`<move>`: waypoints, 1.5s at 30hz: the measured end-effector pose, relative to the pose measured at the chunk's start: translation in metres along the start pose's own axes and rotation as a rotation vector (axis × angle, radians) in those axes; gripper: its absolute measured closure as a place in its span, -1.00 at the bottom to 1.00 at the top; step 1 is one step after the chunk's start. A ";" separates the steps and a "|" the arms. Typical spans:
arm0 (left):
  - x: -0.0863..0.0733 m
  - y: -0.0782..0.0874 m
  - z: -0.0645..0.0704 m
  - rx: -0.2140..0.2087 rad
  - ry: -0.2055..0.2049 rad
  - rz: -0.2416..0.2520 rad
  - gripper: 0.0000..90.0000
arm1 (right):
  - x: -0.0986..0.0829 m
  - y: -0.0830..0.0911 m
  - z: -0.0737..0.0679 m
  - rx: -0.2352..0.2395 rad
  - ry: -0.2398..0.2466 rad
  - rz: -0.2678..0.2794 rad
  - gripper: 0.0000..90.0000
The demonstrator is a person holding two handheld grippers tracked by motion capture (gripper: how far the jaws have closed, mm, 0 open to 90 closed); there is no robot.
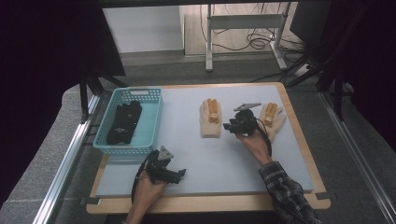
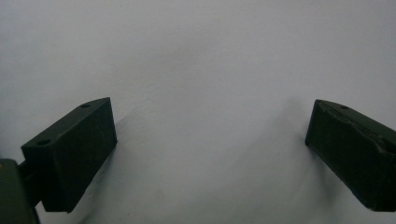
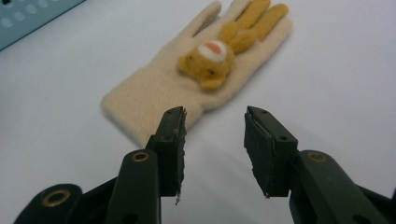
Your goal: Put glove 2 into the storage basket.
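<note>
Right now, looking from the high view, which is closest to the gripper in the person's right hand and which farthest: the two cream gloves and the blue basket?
From the right gripper:
1. The right cream glove, just beside it on its right.
2. The left cream glove, a little farther, on its left at the mat's middle.
3. The blue basket, farthest, at the mat's left edge, with black gloves inside.

Grey carpet floor [image 1: 154, 72] around the wooden table [image 1: 299, 135]. At 12 o'clock, white wall panel [image 1: 140, 28], metal desk frame [image 1: 243, 28], loose cables [image 1: 261, 39]. Black curtains [image 1: 42, 56], probably, at 9 and 3. Dim light.
</note>
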State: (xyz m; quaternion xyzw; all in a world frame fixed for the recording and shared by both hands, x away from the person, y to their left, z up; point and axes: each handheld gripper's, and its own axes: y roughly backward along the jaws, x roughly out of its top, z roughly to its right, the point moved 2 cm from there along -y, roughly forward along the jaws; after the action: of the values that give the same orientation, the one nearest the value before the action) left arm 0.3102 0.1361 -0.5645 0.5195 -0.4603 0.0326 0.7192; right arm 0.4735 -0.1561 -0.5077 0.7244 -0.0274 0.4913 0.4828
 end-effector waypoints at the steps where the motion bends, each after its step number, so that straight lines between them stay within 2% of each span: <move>1: 0.000 0.000 0.000 0.000 0.000 0.000 -0.95 | 0.002 -0.004 0.000 -0.003 -0.002 -0.003 0.26; 4: 0.000 0.000 0.000 0.000 0.001 0.000 -0.95 | 0.006 -0.017 0.002 -0.013 -0.011 -0.016 0.15; 11: 0.000 0.000 0.000 -0.001 0.001 0.001 -0.95 | 0.012 -0.038 0.004 -0.021 -0.043 -0.009 0.02; 16: 0.000 0.000 0.000 0.000 0.001 0.001 -0.95 | 0.011 -0.055 0.001 -0.040 -0.025 -0.042 0.03; 19: 0.000 0.000 0.000 0.000 0.001 0.001 -0.95 | 0.008 -0.060 0.000 -0.047 -0.063 -0.028 0.24; 21: 0.000 0.000 0.000 0.000 0.001 0.001 -0.95 | 0.007 -0.060 -0.001 -0.056 -0.060 -0.024 0.45; 23: 0.000 0.000 0.000 0.000 0.001 0.001 -0.95 | 0.007 -0.059 -0.002 -0.033 -0.071 -0.036 0.67; 26: 0.000 0.000 0.000 0.000 0.002 0.002 -0.95 | 0.007 -0.058 -0.002 -0.013 -0.077 -0.037 0.89; 30: 0.000 0.000 0.000 -0.001 0.001 0.001 -0.95 | 0.009 -0.049 -0.003 -0.042 -0.033 -0.033 0.93; 37: 0.000 0.000 0.000 0.001 -0.001 -0.001 -0.95 | 0.016 -0.009 -0.003 -0.053 -0.019 0.029 0.93; 41: 0.000 0.000 0.000 0.000 0.001 0.000 -0.95 | 0.019 0.020 -0.002 -0.114 0.030 0.040 0.93; 45: 0.000 0.000 0.000 0.000 0.001 -0.001 -0.95 | 0.017 0.044 0.001 -0.150 0.044 0.034 0.92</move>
State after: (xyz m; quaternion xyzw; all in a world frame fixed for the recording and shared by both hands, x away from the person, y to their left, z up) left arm 0.3103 0.1362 -0.5645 0.5196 -0.4597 0.0322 0.7194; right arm 0.4606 -0.1728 -0.4652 0.6746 -0.0657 0.5121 0.5276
